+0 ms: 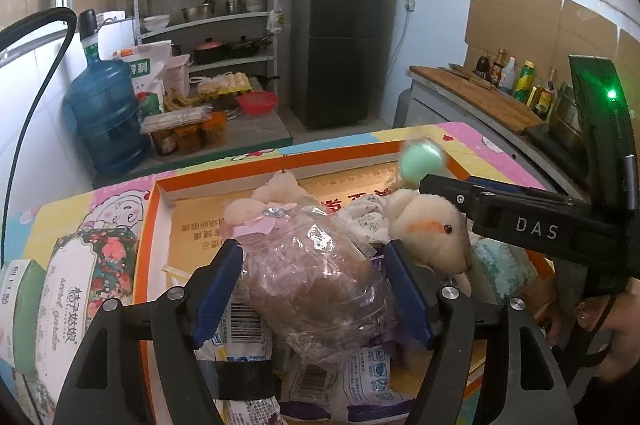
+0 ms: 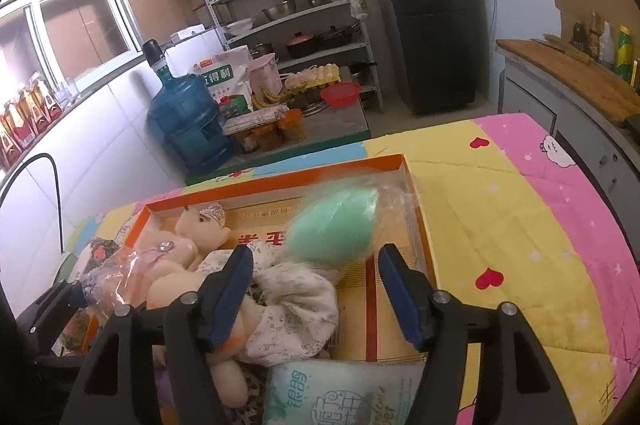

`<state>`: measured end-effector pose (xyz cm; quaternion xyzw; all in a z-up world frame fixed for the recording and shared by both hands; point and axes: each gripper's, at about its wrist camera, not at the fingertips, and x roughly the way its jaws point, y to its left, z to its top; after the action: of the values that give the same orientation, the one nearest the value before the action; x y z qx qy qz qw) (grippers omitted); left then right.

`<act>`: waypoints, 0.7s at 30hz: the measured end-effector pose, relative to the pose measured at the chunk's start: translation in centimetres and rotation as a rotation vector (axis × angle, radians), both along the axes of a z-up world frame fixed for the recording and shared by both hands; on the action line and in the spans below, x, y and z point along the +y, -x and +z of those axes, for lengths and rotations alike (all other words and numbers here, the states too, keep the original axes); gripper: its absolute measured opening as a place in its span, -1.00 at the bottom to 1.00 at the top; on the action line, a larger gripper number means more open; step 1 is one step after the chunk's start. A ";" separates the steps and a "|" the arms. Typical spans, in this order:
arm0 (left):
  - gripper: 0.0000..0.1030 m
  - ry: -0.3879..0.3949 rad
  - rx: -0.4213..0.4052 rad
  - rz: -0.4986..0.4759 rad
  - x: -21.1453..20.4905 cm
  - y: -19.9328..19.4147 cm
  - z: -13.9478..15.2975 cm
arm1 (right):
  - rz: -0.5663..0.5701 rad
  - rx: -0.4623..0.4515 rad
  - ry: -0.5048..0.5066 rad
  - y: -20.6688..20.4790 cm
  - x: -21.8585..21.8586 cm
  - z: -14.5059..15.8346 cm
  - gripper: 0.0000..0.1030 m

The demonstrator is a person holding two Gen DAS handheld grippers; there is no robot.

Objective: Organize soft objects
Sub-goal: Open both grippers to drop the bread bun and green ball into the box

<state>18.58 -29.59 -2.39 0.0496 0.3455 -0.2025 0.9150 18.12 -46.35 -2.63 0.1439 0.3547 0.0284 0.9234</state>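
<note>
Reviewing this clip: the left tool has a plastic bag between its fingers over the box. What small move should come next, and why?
Probably lower the left tool a little and open it, leaving the plastic bag in the orange box. The bag already sits between the blue fingers above the packets and plush toys piled there, and the right tool is open with the green ball loose ahead of it.

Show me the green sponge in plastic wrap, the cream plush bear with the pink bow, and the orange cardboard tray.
green sponge in plastic wrap (image 2: 334, 225), right wrist view, its middle
cream plush bear with the pink bow (image 2: 180, 253), right wrist view, chest
orange cardboard tray (image 2: 320, 171), right wrist view, far rim
</note>
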 end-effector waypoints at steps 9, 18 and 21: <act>0.52 0.037 -0.003 -0.029 0.3 0.7 0.9 | -0.005 -0.025 -0.002 0.8 0.1 1.1 0.28; 0.52 0.073 -0.039 -0.041 1.0 2.1 2.4 | -0.019 -0.071 -0.008 2.6 0.1 2.6 0.28; 0.52 0.070 -0.051 -0.036 1.1 2.6 3.0 | -0.023 -0.086 -0.008 3.2 0.1 3.0 0.28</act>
<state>15.96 -28.50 0.60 0.0288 0.3139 -0.2298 0.9208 14.87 -46.28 0.36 0.1501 0.3131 0.0254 0.9374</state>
